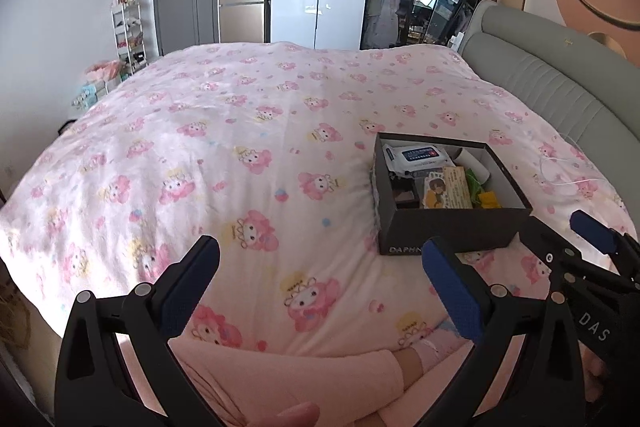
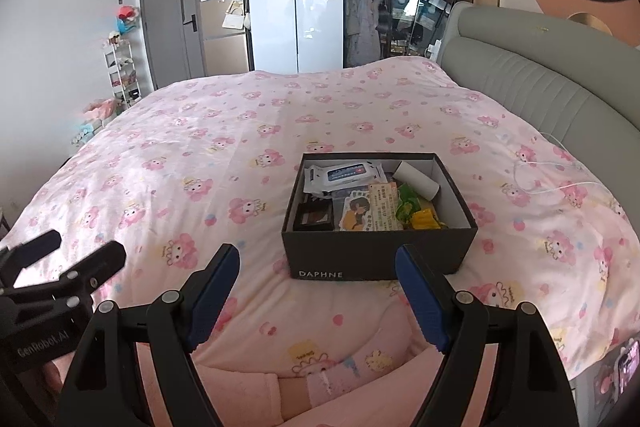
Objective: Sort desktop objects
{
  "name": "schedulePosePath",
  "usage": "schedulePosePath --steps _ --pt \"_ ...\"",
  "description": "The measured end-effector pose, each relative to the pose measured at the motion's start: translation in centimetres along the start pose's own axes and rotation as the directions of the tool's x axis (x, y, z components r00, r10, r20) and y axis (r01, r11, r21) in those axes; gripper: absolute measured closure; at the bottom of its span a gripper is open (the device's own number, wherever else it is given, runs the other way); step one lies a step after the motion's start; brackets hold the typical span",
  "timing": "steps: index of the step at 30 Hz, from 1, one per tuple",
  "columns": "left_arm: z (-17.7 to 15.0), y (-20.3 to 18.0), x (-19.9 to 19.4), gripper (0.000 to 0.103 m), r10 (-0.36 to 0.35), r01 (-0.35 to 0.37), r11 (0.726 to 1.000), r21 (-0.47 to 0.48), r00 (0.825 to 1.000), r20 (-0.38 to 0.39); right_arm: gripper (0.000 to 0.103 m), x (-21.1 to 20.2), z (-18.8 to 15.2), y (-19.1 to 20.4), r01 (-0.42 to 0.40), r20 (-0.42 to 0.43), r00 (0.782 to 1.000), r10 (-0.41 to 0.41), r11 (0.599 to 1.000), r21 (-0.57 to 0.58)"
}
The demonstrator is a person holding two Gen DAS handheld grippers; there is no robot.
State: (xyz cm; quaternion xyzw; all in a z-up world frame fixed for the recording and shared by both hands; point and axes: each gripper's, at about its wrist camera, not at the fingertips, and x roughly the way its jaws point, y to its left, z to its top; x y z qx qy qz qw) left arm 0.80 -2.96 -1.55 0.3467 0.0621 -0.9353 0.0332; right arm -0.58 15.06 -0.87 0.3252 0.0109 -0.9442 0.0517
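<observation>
On the pink quilt (image 2: pixel 200 131) stands 1 open black box (image 2: pixel 376 255), holding 1 wipes pack (image 2: pixel 344 174), 1 cardboard tube (image 2: pixel 416 179), 1 dark compact (image 2: pixel 314 215), 1 cartoon card (image 2: pixel 354 213) and some green and yellow wrappers (image 2: pixel 416 213) too crumpled to count. The left gripper (image 1: pixel 320 267) and right gripper (image 2: pixel 318 267) hover just short of the box, each with its 2 fingers spread apart and empty. The box's near wall hides whatever lies lowest, and a pink sleeve (image 1: pixel 320 371) is cut off below.
</observation>
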Motion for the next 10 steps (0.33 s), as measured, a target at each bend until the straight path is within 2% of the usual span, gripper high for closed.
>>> schedulePosePath --steps 10 --pt "-1.3 0.0 0.3 0.001 -0.008 0.007 1.000 -0.016 1.000 -0.015 0.024 0.2 -0.8 0.6 -0.023 -0.020 1.000 0.023 1.000 -0.009"
